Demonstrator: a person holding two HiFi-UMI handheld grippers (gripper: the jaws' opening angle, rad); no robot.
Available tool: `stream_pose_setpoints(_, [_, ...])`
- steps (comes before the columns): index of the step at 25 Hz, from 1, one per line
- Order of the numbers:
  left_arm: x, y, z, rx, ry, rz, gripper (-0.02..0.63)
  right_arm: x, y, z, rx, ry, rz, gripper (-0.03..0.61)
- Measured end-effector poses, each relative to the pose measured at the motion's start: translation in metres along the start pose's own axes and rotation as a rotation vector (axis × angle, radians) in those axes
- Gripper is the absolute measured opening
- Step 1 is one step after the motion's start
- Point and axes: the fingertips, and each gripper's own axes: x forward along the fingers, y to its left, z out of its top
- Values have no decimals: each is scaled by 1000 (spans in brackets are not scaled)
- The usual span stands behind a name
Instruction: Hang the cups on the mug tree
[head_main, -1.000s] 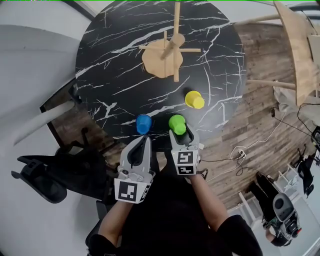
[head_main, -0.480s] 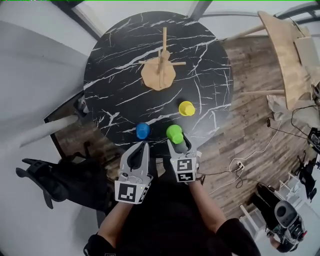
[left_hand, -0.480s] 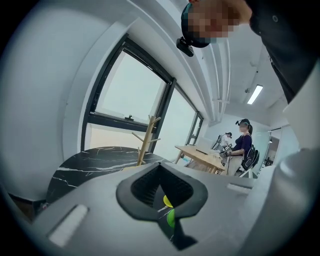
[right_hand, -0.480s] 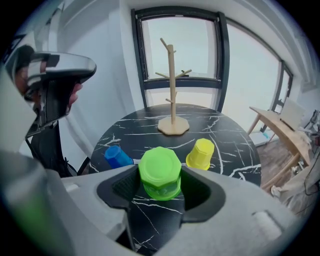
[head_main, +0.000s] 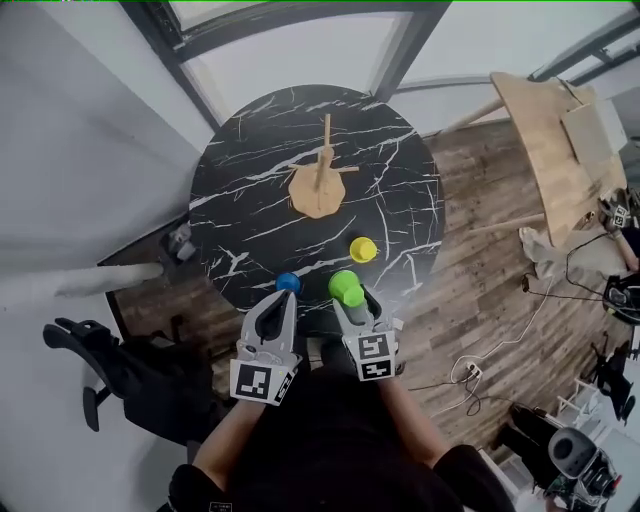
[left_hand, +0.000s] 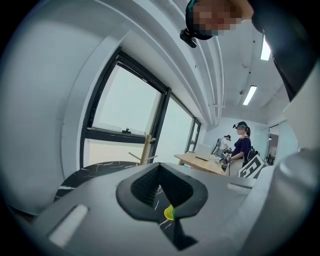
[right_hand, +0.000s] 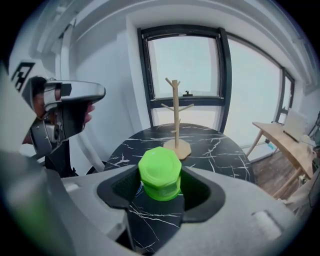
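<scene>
Green cup (head_main: 347, 288) goes to the mug tree (head_main: 320, 182)
The right gripper (head_main: 352, 302) squeezes it over the table's (head_main: 250, 222) near edge; the left gripper (head_main: 279, 308) is shut, empty. Hold tight, hook a peg slowly.

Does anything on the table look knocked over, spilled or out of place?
Nothing stands out. The mug tree stands upright, the yellow cup and blue cup sit on the table, and the right gripper holds the green cup.
</scene>
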Motion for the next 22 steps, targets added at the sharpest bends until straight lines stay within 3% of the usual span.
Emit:
stream_pose_setpoints(5, [-3,2,25,35,-64,-3,-4,-17,5,34,-3,-30,15,247])
stream_pose_setpoints(12, [-11,13,47,38,-85,-14,-3,-33,15,73,22,-90,35,247])
stream_pose_setpoints(22, [-17,43,56,46,-81,-83,-3,-56,13,141,151,-243,22,245])
